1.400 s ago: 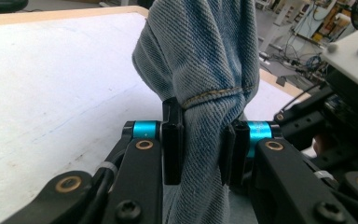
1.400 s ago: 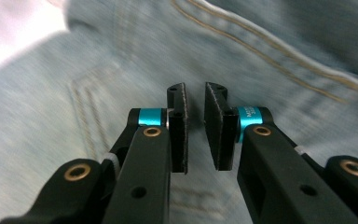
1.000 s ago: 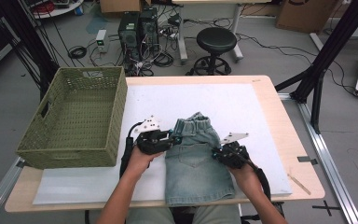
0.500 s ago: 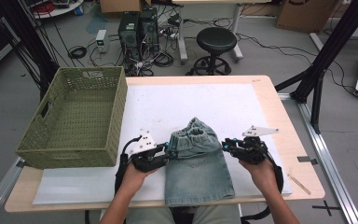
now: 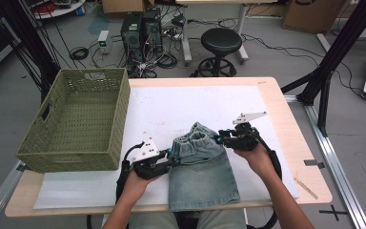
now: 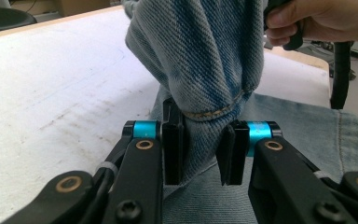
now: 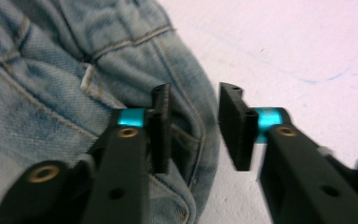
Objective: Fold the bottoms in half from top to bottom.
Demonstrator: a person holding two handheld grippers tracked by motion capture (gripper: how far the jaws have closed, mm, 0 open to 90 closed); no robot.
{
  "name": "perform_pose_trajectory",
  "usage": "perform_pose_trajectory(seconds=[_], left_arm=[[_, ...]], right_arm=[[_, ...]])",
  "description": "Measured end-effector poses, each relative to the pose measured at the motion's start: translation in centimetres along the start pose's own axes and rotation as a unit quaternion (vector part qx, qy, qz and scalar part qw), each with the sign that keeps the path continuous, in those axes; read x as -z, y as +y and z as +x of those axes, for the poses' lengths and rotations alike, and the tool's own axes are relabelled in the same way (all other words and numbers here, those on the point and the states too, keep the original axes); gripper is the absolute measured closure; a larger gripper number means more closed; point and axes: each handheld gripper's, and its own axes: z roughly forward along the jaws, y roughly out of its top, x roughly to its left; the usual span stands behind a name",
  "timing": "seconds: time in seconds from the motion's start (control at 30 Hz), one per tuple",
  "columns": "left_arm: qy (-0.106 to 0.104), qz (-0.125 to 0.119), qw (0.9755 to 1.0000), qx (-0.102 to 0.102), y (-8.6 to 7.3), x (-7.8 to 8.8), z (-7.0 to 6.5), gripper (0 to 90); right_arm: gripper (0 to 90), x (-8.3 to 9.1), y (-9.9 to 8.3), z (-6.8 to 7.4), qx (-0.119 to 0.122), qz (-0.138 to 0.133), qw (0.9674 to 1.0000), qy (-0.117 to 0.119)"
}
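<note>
At the left of the worktop stands the green basket. Beside it, the left gripper pinches a bunched fold of the denim shorts, which lie at the near edge. The right gripper has just been opening, its fingers apart over the waistband, pressing nothing. Best regrip that side squarely before folding, so the cloth lifts evenly.
</note>
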Motion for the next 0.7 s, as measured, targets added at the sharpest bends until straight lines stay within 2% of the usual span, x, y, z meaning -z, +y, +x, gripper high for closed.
perform_pose_trajectory(seconds=[0.17, 0.23, 0.3, 0.43, 0.47, 0.5, 0.6, 0.7], left_arm=[[-0.001, 0.000, 1.0000, 0.000, -0.1, 0.0, 0.0, 74.2], [0.000, -0.001, 1.0000, 0.002, -0.1, 0.0, 0.0, 74.2], [0.001, -0.002, 1.0000, 0.005, -0.1, 0.0, 0.0, 74.1], [-0.001, -0.004, 0.9999, 0.010, -0.2, 0.1, 0.0, 73.8], [-0.003, -0.004, 0.9998, 0.017, -0.2, 0.1, 0.0, 72.9], [-0.006, -0.002, 0.9997, 0.022, -0.2, 0.1, 0.1, 70.5], [-0.022, 0.002, 0.9988, 0.043, -0.2, 0.2, 0.1, 55.0], [-0.026, 0.003, 0.9983, 0.053, -0.2, 0.9, 0.3, 44.7]], right_arm=[[69.2, -0.1, 0.1, -0.1, 0.006, 0.012, 0.9999, 0.011], [82.1, -0.2, 0.0, 0.0, 0.014, 0.020, 0.9997, 0.006], [87.2, -0.1, 0.0, 0.2, 0.020, 0.018, 0.9996, 0.001], [88.5, 0.5, -0.2, 0.3, 0.021, 0.005, 0.9998, 0.003], [89.0, 0.7, -0.3, 0.3, 0.020, 0.003, 0.9998, 0.005], [89.0, 0.9, -0.4, 0.4, 0.021, 0.000, 0.9998, 0.005], [89.0, 1.5, -1.0, 0.7, 0.022, -0.009, 0.9997, 0.007], [89.1, 2.2, -1.8, 1.0, 0.019, -0.024, 0.9995, 0.012]])
